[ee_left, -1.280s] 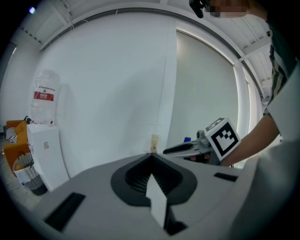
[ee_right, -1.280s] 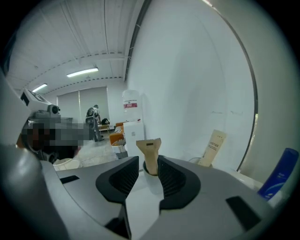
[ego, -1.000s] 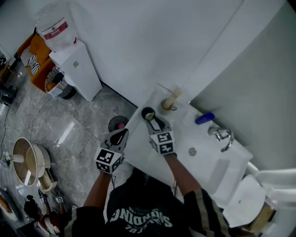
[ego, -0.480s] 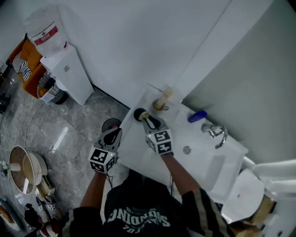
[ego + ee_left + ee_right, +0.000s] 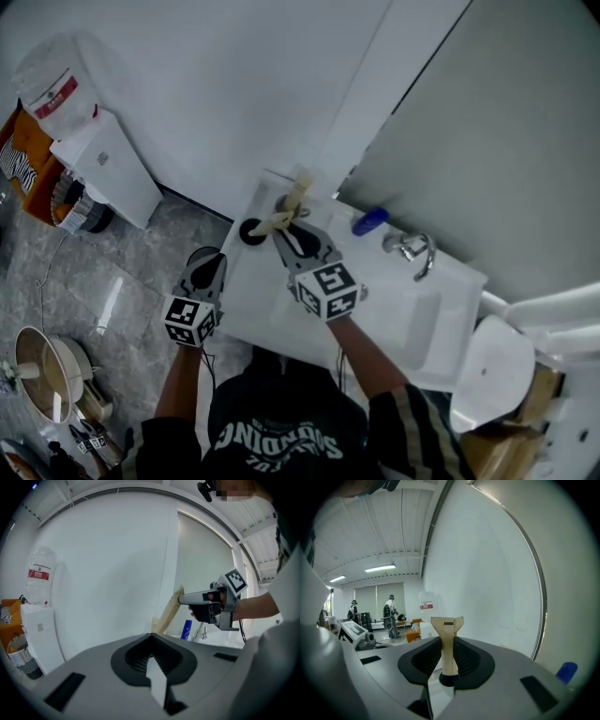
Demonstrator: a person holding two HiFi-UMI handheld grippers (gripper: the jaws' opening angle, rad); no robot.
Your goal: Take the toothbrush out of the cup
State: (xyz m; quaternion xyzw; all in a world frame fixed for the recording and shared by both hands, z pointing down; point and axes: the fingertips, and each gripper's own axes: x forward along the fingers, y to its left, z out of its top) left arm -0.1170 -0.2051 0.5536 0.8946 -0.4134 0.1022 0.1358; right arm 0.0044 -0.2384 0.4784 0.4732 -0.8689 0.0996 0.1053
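1. The right gripper has the toothbrush between its jaws. They have just been closing and now stand at a narrow gap, pressed on the pale handle.
2. In the right gripper view the handle stands upright across the jaws. Its flared end is above them and its lower end drops toward a dark round shape, which I take for the cup's mouth.
3. In the head view the cup sits on the white worktop, just beyond and below the jaw tips. The toothbrush's far end overlaps the cup's rim there, so I cannot tell whether it has cleared the rim.
4. The coming move looks to run along that long axis: straight up first, sideways only once the lower end is free.
5. The left gripper hangs off the worktop's left edge, jaws together and empty, well apart from the cup. The right hand is plainly the nearer.
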